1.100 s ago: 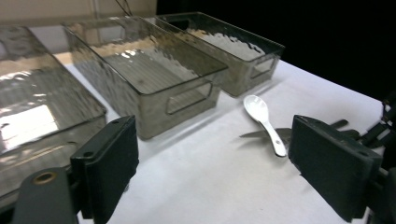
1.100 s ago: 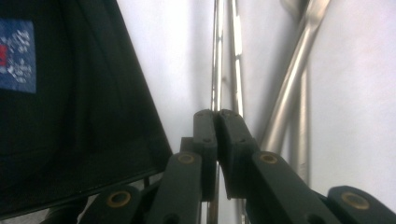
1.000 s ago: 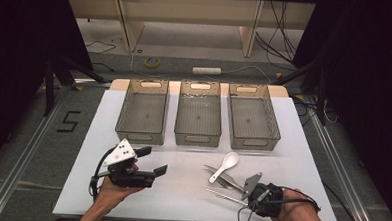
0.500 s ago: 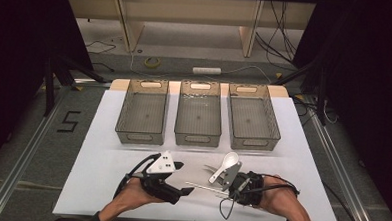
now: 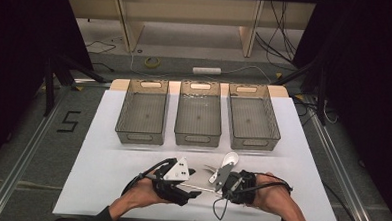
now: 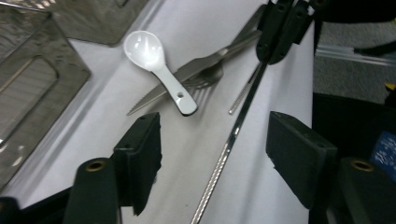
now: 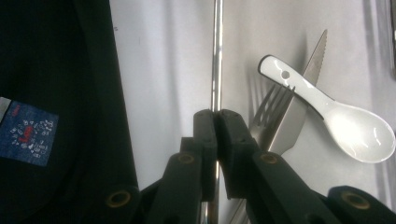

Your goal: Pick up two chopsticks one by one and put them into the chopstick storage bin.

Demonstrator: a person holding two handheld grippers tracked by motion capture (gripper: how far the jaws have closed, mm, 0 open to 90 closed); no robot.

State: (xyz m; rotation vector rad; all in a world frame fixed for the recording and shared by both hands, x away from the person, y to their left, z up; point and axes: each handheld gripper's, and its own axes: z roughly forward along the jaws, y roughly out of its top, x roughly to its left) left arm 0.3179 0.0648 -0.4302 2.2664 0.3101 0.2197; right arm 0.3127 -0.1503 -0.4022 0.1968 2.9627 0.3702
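Observation:
My right gripper [image 7: 216,122] is shut on a thin metal chopstick [image 7: 216,56] and holds it just above the white table near the front edge. The chopstick [image 6: 233,133] runs between the jaws of my left gripper [image 6: 215,137], which are open and have just been closing; neither pad touches it. In the high view the left gripper [image 5: 189,189] and right gripper [image 5: 229,184] face each other. Beside them lie a white spoon [image 6: 154,56], a knife [image 6: 196,70], a fork [image 6: 205,86] and a second chopstick [image 6: 243,91].
Three clear plastic bins stand in a row at the back of the table: left [image 5: 142,136], middle [image 5: 197,139], right [image 5: 255,141]. White tabletop [image 5: 106,161] lies bare to the left and right of the hands. The table's front edge is close below both forearms.
Both hands have come together at the front centre: the left gripper moved right, the right gripper moved left with the chopstick. The left jaws have narrowed around the chopstick.

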